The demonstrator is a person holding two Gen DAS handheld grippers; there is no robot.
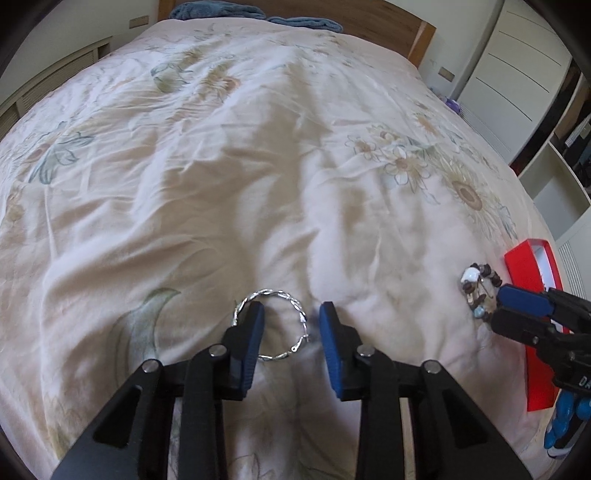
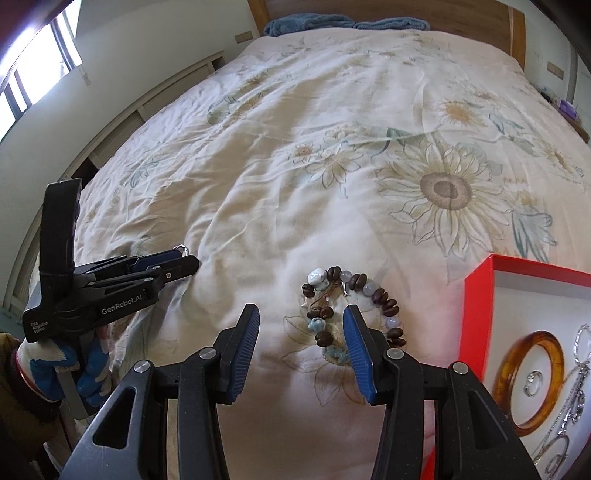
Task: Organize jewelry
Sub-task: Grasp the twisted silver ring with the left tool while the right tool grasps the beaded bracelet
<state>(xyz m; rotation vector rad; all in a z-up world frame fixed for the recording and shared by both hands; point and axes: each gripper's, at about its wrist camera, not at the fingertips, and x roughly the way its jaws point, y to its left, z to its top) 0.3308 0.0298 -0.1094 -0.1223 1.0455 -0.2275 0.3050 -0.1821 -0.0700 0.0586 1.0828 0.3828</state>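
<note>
Left wrist view shows the left gripper (image 1: 291, 314) low over a bed (image 1: 258, 166) covered in a floral quilt; its blue fingers (image 1: 255, 332) stand apart, released, with a silver hoop earring (image 1: 273, 325) lying flat on the quilt under them; the left finger covers the hoop's left side, while the right finger stands just right of the hoop, not pressing on it. To the right in the same view, the right gripper (image 1: 498, 306) reaches a beaded bracelet (image 1: 478, 291), and a red box (image 1: 532, 266) lies just beyond, at the bed's right edge. In the right wrist view, the right gripper (image 2: 301, 321) has its fingers (image 2: 356, 343) parted and unclenched over the beaded bracelet (image 2: 354, 306) of brown, white and pale blue beads; the right finger sits on the ring's middle, and part of the ring lies between the two fingers without being squeezed. The red box (image 2: 476, 306), near right, has a white inside holding an amber bangle (image 2: 517, 354), a small ring (image 2: 533, 382) and silver chains (image 2: 576, 387). On the left, the left gripper (image 2: 181, 258) is held by a gloved hand (image 2: 85, 369), its tips at the hoop earring (image 2: 183, 250). Blue towels (image 2: 306, 22) lie at the far headboard (image 2: 461, 14).
</note>
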